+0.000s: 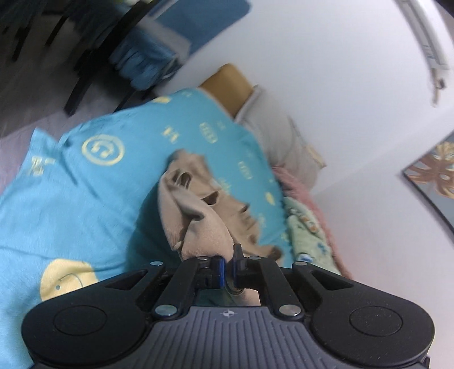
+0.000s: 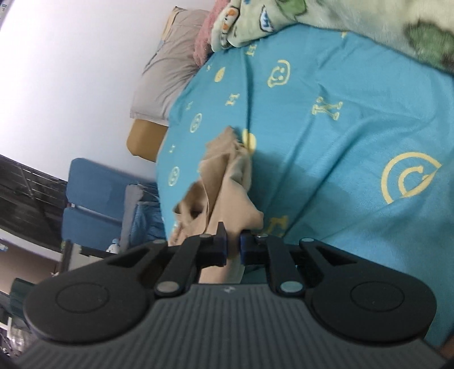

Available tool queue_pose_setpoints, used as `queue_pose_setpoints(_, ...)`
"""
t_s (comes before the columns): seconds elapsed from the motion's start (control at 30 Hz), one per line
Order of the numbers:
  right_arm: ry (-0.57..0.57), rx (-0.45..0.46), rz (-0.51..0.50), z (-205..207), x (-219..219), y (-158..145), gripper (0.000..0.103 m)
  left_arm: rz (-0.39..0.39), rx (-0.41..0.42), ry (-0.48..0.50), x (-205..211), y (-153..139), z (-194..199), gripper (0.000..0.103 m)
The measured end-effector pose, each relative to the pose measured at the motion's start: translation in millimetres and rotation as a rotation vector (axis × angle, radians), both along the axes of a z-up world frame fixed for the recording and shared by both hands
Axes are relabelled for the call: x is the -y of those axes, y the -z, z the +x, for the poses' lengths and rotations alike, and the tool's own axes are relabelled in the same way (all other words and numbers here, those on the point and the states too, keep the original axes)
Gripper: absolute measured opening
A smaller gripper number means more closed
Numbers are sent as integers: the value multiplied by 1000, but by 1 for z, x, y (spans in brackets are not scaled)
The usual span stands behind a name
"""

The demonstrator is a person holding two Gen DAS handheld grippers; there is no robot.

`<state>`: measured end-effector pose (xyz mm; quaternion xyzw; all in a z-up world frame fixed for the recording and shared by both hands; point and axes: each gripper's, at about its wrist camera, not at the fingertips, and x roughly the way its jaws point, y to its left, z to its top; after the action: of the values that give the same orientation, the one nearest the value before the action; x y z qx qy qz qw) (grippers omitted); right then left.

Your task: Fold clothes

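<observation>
A tan garment [image 1: 195,218] hangs bunched above a bed covered by a blue sheet with yellow prints [image 1: 85,181]. My left gripper [image 1: 229,266] is shut on one edge of the garment, the cloth rising from between its blue pads. In the right wrist view the same tan garment [image 2: 227,187] trails away from my right gripper [image 2: 233,249], which is shut on another part of it. The rest of the garment droops toward the blue sheet [image 2: 340,142]. Both views are tilted and a little blurred.
A grey pillow [image 1: 281,136] and a pink fluffy item [image 1: 298,184] lie at the head of the bed by the white wall. A pale green printed blanket [image 2: 283,20] lies along one side. Blue chairs [image 2: 93,204] stand beside the bed.
</observation>
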<state>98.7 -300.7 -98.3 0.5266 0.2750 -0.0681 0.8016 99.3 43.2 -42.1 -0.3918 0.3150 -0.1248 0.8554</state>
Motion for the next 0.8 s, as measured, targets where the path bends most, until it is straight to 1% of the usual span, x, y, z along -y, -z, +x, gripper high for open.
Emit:
queue_pose_setpoints(0.1, -30, -1, -32, -15, -1, -26, 11, -1, 17, 10, -3, -26, -21, 5)
queue_pose_setpoints(0.23, -59, 29, -64, -63, -1, -52, 11, -12, 32, 38, -10, -53, -76, 5)
queue_pose_setpoints(0.27, -64, 45, -77, -79, -1, -58, 11, 0, 42, 51, -11, -58, -95, 5)
queue_pose_setpoints(0.33, -70, 73, -100, -115, -2, -65, 11, 19, 52, 75, -11, -67, -132, 5)
queue_pose_setpoints(0.4, -73, 79, -108, -144, -2, -67, 11, 12, 39, 88, -14, -70, -163, 5)
queue_pose_setpoints(0.47, -75, 75, -110, -168, -2, -67, 11, 7, 26, 93, -15, -72, -182, 5)
queue_pose_setpoints(0.53, -79, 64, -113, -173, -2, -67, 11, 17, 18, 93, -14, -73, -184, 5)
queue_pose_setpoints(0.6, -75, 49, -107, -167, 0, -67, 11, 12, -11, 86, -14, -71, -175, 5)
queue_pose_setpoints(0.67, -66, 24, -97, -151, 2, -65, 12, 15, -46, 81, -12, -68, -153, 5)
queue_pose_setpoints(0.8, -53, -22, -77, -101, 10, -56, 12, 72, -86, 64, 0, -56, -94, 5)
